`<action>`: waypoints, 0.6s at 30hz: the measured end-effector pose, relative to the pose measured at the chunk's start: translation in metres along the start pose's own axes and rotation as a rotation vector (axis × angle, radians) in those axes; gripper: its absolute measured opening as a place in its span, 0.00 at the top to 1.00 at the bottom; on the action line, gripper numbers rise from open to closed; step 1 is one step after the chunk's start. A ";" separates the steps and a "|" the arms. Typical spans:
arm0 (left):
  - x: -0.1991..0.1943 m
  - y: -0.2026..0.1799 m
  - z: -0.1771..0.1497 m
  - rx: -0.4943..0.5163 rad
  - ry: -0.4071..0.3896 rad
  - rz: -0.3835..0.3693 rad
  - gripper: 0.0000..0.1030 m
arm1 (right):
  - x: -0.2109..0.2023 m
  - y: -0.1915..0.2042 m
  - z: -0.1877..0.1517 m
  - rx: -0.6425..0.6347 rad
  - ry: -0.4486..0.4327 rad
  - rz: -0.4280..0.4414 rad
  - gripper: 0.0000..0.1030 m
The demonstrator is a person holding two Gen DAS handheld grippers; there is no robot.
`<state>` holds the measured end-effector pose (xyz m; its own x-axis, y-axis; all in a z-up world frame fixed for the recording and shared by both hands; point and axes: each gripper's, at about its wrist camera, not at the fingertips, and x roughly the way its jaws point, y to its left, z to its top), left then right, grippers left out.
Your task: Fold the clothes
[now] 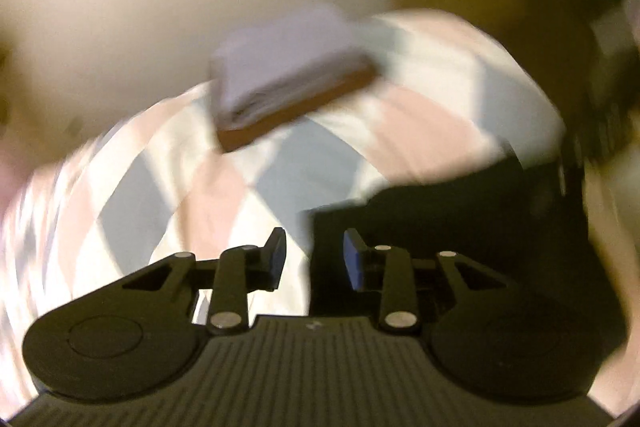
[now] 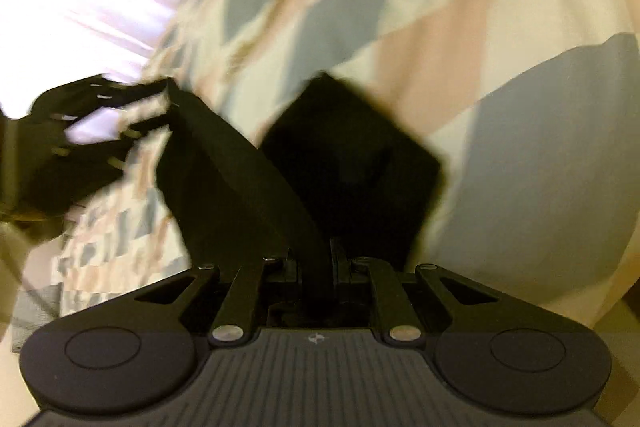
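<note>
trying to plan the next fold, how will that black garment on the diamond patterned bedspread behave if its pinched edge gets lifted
The black fabric garment is probably floppy: a strip of it sags from the shut right gripper towards the rest. It likely weighs little, since one pinch holds it taut. It would probably drag rather than slide freely on the soft diamond-patterned bedspread.

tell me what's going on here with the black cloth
A person is folding clothes on a bed covered in a pink, grey and white diamond-patterned sheet, working with handheld tongs. The right tongs are shut on a black fabric garment, a band of it running up from the closed fingers. The left tongs are open, hovering by the garment's edge. A folded stack of purple-grey and brown clothes sits further back.
</note>
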<state>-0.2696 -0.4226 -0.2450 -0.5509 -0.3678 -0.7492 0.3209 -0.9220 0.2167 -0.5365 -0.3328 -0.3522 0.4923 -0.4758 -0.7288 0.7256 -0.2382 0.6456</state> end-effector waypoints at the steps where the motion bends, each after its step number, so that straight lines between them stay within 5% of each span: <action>1: 0.011 0.003 0.013 -0.060 0.003 0.004 0.73 | 0.002 -0.002 0.003 -0.012 0.008 0.003 0.89; 6: -0.022 0.011 -0.023 -0.370 0.031 0.053 0.74 | -0.006 0.003 -0.003 -0.084 0.002 0.014 0.89; 10: -0.026 -0.011 -0.054 -0.499 0.101 0.043 0.75 | -0.018 -0.002 0.000 -0.083 -0.025 0.030 0.89; 14: -0.010 -0.037 -0.066 -0.505 0.148 0.048 0.75 | -0.016 -0.019 0.005 -0.056 -0.021 0.000 0.89; 16: -0.001 -0.045 -0.068 -0.509 0.159 0.054 0.75 | -0.007 -0.030 0.008 -0.015 -0.008 -0.012 0.85; 18: 0.008 -0.048 -0.069 -0.519 0.169 0.064 0.75 | -0.008 -0.027 0.008 -0.021 -0.038 -0.099 0.55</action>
<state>-0.2364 -0.3730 -0.3045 -0.4003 -0.3569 -0.8440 0.7111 -0.7019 -0.0405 -0.5641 -0.3292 -0.3622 0.3991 -0.4830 -0.7793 0.7797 -0.2685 0.5657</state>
